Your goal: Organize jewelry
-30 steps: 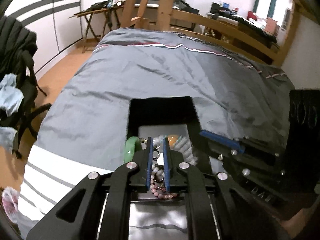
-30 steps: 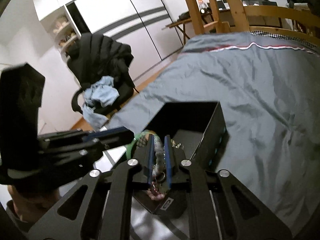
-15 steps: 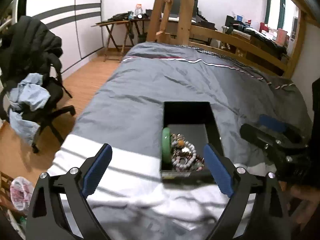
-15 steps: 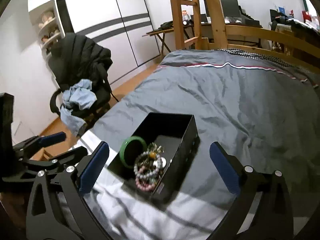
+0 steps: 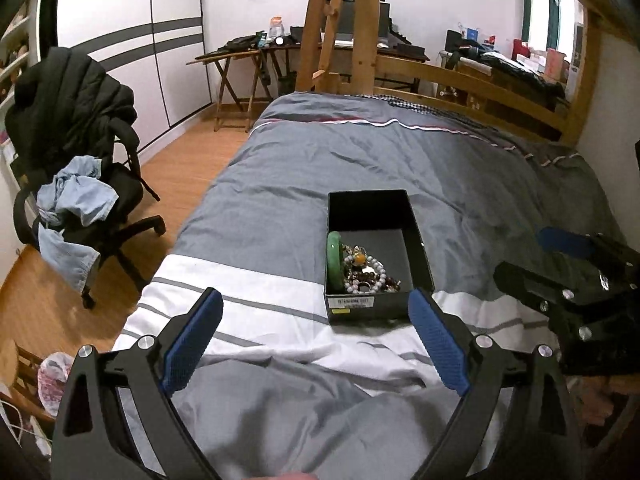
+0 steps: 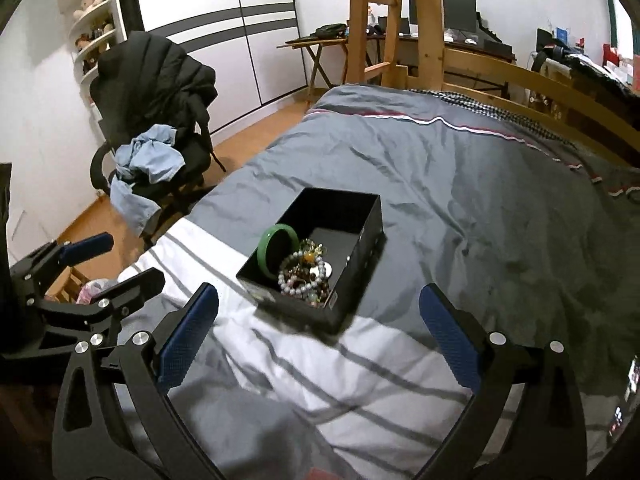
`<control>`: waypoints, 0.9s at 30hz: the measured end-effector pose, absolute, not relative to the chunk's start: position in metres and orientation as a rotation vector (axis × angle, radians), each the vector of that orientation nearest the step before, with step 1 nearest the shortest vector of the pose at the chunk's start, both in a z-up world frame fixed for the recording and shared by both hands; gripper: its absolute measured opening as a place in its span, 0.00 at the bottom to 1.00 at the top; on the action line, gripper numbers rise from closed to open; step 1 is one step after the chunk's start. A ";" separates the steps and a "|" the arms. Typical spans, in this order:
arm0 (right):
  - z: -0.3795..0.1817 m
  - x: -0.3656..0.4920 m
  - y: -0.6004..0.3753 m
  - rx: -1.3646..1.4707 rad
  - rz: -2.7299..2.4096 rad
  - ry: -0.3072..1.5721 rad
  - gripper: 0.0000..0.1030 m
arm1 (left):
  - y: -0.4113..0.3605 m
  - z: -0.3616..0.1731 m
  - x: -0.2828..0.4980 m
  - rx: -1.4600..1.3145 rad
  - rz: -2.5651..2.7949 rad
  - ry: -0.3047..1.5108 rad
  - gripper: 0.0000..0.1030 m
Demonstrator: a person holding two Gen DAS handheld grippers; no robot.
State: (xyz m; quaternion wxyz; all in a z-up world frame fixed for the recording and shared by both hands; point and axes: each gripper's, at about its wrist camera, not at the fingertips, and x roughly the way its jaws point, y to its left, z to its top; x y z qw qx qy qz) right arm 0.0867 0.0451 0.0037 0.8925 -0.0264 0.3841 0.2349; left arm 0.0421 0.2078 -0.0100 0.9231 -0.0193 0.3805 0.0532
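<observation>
A black open box (image 5: 416,236) sits on the bed, also in the right wrist view (image 6: 368,232). Inside lie a green bangle (image 5: 334,256) (image 6: 280,240) and a heap of beaded bracelets (image 5: 370,274) (image 6: 306,276). My left gripper (image 5: 316,334) is open and empty, held back from the near end of the box. My right gripper (image 6: 320,328) is open and empty, also short of the box. Each gripper shows in the other's view: the right gripper (image 5: 568,276) to the right, the left gripper (image 6: 80,276) to the left.
The bed has a grey duvet (image 5: 400,168) with a white striped band (image 5: 260,300) near me. An office chair (image 5: 80,152) with a black jacket and blue clothes stands left on the wood floor. A wooden ladder (image 5: 344,24) and bed rail stand behind.
Both grippers were shut on beaded bracelets inside the box; they have opened, let go and drawn back and up from the box. The jewelry lies in the box.
</observation>
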 end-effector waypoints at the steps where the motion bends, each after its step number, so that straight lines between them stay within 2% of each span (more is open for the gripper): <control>1: 0.005 0.084 0.046 -0.056 0.490 0.798 0.96 | 0.207 -0.009 0.041 -0.037 0.115 0.783 0.89; 27: 0.013 0.061 0.033 -0.061 0.466 0.807 0.96 | 0.195 -0.016 0.035 -0.008 0.133 0.830 0.89</control>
